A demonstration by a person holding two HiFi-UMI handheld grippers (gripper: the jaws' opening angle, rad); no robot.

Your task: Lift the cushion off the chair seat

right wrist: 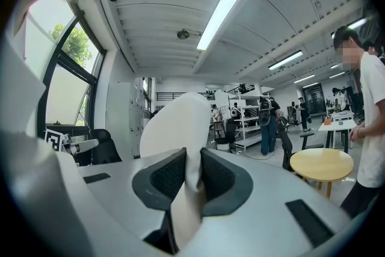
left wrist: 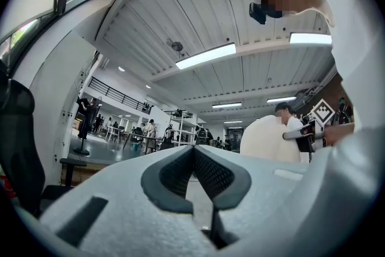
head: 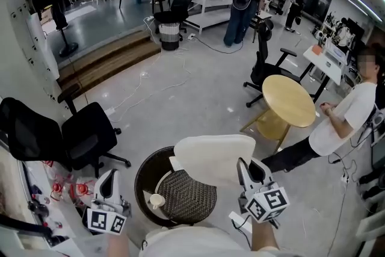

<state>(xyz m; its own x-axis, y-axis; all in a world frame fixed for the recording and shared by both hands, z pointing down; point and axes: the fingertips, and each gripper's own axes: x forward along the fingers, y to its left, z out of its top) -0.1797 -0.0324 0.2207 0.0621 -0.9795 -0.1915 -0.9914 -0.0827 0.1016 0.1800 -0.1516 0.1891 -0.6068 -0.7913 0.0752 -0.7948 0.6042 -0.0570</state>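
Head view: the cushion (head: 213, 156) hides part of the chair seat (head: 186, 195).

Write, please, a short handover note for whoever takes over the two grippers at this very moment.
Left gripper: jaws together, nothing in them, low at the left of the chair.
Right gripper: shut on the near edge of the cream cushion.
Cushion: raised and tilted above the chair seat, whose woven surface shows bare under it. I cannot tell whether its far edge is fully clear of the chair.
Done: cushion gripped and lifted off the seat.
Left: probably carry it clear of the chair and keep the right grip firm, since only one edge is held.
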